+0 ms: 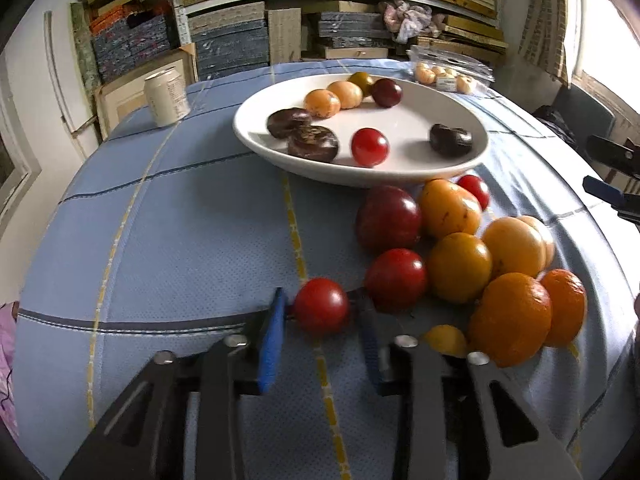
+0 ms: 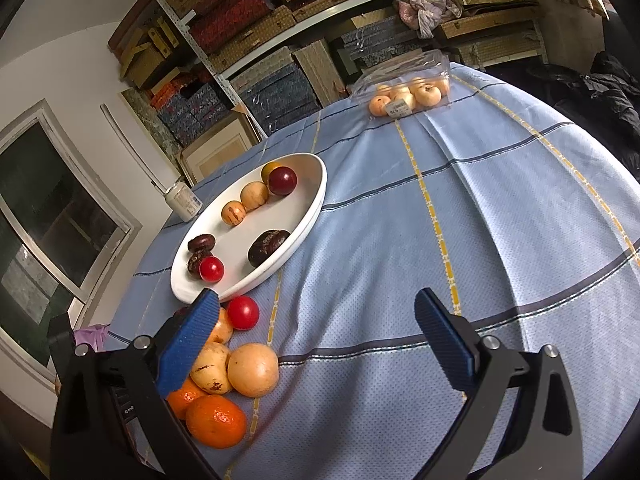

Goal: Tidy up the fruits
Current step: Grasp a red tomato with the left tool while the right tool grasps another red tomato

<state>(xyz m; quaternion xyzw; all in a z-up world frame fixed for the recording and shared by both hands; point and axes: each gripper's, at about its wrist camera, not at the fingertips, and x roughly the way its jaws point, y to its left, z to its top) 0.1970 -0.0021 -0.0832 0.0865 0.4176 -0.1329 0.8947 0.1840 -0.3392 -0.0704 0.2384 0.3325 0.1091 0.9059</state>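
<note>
Left claw [image 1: 322, 312] is clamped on a small red tomato [image 1: 321, 306] on the tabletop [image 1: 180, 240]; lift gently, don't crush, carry to the white plate [image 1: 400, 176]. Right claw [image 2: 316, 336] hangs apart, empty.

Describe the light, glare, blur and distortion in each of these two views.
Left wrist view: bright daylight from the right blows out the window; highlights glint on the small red tomato between the left gripper fingers, which look slightly blurred; the tablecloth lines bow. Right wrist view: sharper, evenly lit, the white plate stretched oval, black corners.
</note>
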